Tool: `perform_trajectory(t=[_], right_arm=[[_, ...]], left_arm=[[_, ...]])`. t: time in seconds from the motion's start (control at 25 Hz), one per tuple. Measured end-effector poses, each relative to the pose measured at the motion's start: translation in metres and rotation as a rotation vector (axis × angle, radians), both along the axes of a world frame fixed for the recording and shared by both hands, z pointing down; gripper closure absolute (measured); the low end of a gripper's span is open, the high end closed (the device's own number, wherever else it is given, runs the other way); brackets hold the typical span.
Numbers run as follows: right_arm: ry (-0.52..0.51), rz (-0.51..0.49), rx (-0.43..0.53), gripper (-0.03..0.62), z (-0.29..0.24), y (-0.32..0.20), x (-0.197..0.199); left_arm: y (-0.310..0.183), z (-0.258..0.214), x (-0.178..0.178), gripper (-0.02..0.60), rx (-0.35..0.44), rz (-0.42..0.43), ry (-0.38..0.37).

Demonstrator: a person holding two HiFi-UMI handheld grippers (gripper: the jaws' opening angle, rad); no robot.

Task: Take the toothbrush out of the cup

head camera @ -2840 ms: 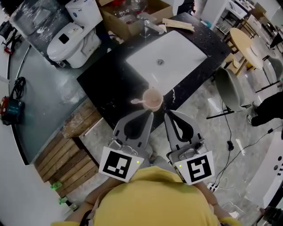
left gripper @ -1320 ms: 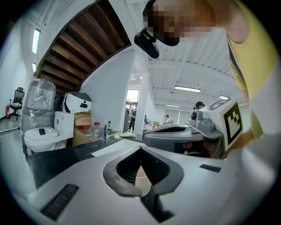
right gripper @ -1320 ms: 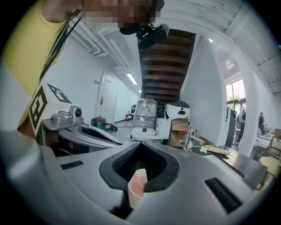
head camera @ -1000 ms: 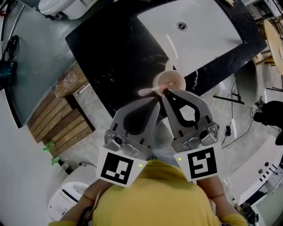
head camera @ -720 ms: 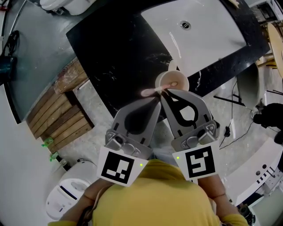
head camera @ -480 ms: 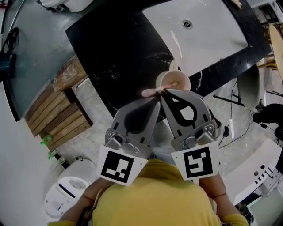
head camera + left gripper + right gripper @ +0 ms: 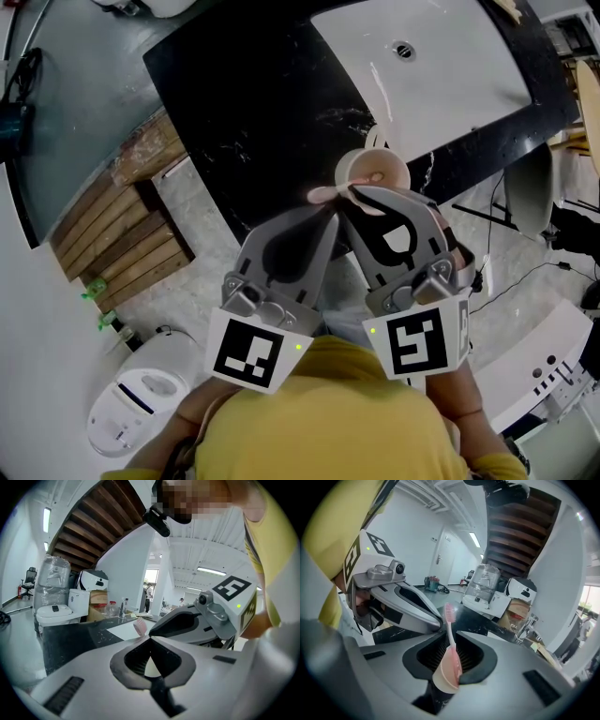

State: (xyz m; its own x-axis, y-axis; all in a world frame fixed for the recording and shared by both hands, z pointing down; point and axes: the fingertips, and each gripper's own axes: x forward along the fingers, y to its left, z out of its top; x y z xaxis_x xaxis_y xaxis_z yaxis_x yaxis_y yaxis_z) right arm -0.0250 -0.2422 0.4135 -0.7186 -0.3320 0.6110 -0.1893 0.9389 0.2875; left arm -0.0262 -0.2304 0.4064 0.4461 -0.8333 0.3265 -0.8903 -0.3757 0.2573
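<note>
My right claw (image 7: 451, 638) is clenched round the pink cup (image 7: 446, 674), which sits deep between the jaws with a jaw against each side. The toothbrush (image 7: 449, 620) stands in the cup, handle down and bristle head up, leaning a little toward my left side. My left claw (image 7: 149, 637) is clenched with its tips together and nothing between them. Those tips lie just beside the brush's neck, and I cannot tell if they touch it. The pink head shows just past them. In the head view the two claws come together in a V. The cup is at the near edge of the black counter (image 7: 253, 103), just in front of the near left corner of the white sink (image 7: 441, 66). I cannot tell whether the cup rests on the counter. Off the counter's left edge wooden slats (image 7: 122, 225) lie on the floor, and nearer me stands a white toilet (image 7: 141, 412).
</note>
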Motion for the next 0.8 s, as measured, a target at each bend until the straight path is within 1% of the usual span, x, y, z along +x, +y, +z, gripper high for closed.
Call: perform_trajectory(t=[0.32, 0.6, 0.8], right_arm=[[0.01, -0.024, -0.009, 0.52, 0.005, 0.0, -0.007], [0.028, -0.015, -0.03, 0.52, 0.013, -0.005, -0.008], [0.037, -0.008, -0.019, 0.536, 0.014, -0.011, -0.009]], left_arm=[[0.002, 0.0, -0.005, 0.571, -0.002, -0.022, 0.002], [0.0, 0.001, -0.007, 0.571, -0.006, -0.031, 0.001], [-0.001, 0.001, -0.007, 0.571, -0.008, -0.024, -0.003]])
